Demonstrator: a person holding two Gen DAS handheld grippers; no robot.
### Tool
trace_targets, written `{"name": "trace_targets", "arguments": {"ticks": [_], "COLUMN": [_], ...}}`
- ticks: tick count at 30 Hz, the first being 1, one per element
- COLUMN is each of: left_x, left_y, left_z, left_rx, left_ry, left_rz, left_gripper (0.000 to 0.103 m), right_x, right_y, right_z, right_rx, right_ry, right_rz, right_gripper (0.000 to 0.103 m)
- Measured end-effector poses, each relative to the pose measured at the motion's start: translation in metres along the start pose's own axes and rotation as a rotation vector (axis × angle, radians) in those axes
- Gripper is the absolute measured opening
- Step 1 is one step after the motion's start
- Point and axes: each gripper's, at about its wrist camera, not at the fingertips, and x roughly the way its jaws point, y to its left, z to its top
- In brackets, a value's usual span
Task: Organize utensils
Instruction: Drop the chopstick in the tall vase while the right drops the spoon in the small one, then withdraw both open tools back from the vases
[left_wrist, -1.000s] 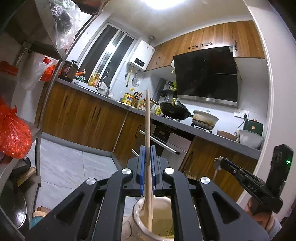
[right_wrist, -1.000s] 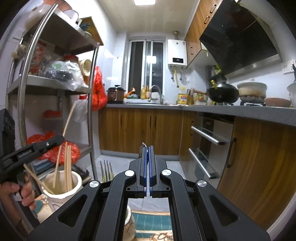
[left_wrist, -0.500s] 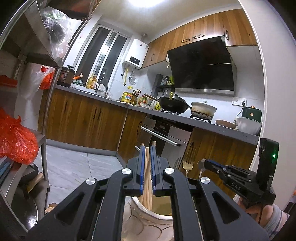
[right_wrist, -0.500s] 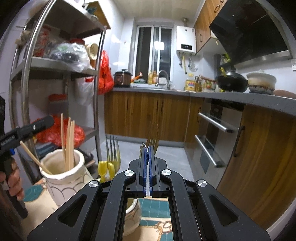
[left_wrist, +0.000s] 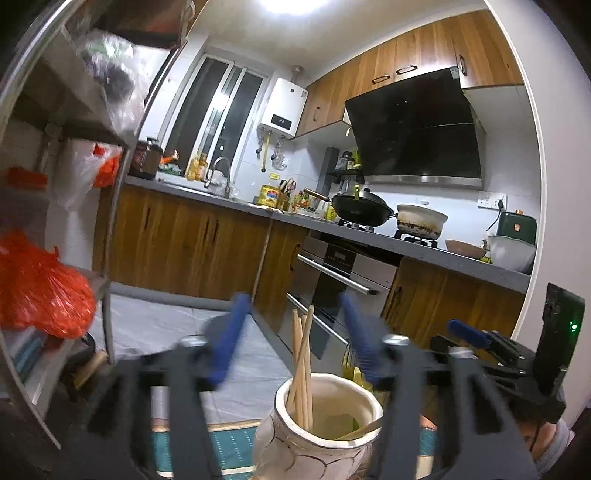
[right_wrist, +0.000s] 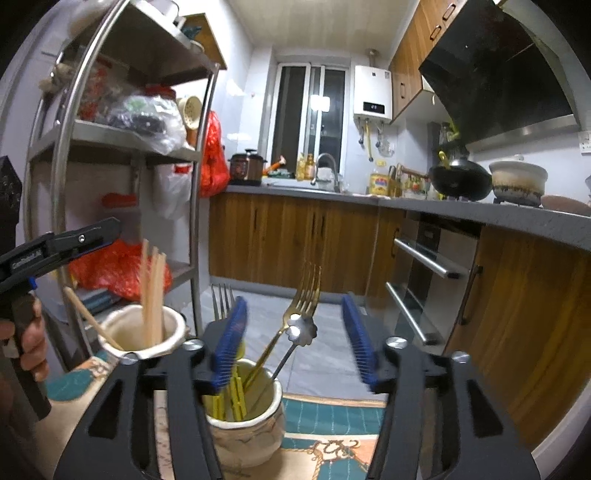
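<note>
Kitchen's got a metal shelf rack (right_wrist: 110, 140) on the left. Both grippers have just been opening and now sit wide, holding nothing: left gripper (left_wrist: 295, 341) over the cream jar (left_wrist: 317, 439) with chopsticks (left_wrist: 301, 369) inside, right gripper (right_wrist: 295, 343) over the second jar (right_wrist: 243, 424), where the gold fork (right_wrist: 295, 325) stands loose.

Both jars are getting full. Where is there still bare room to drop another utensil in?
Chopstick jar: chopsticks crowd its left rim; the middle is bare, one stick leaning right. Fork jar: yellow handles fill the left, gold fork leans across; the right rim is freest.
</note>
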Motion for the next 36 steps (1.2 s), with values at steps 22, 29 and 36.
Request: {"name": "trace_targets", "arguments": {"ticks": [22,29,36], "left_x": [-0.099,-0.087,-0.084], "left_y": [-0.071,-0.071,-0.070], "left_z": [-0.023,-0.055,-0.070], "left_rx": [0.214,0.215,0.225], "left_ry": [0.060,0.098,0.090], "left_rz": [0.129,0.150,0.157], "left_gripper": [0.097,0.097,0.097], "right_x": [-0.081,-0.087,-0.083], "right_y": [0.018,0.027,0.025], "right_z": [-0.036,-0.052,-0.060], "right_rx": [0.004,-0.025,-0.005], "right_ry": [-0.028,-0.034,-0.010], "right_rz": [0.054,0.067,0.085], "right_gripper": [0.098,0.098,0.098]}}
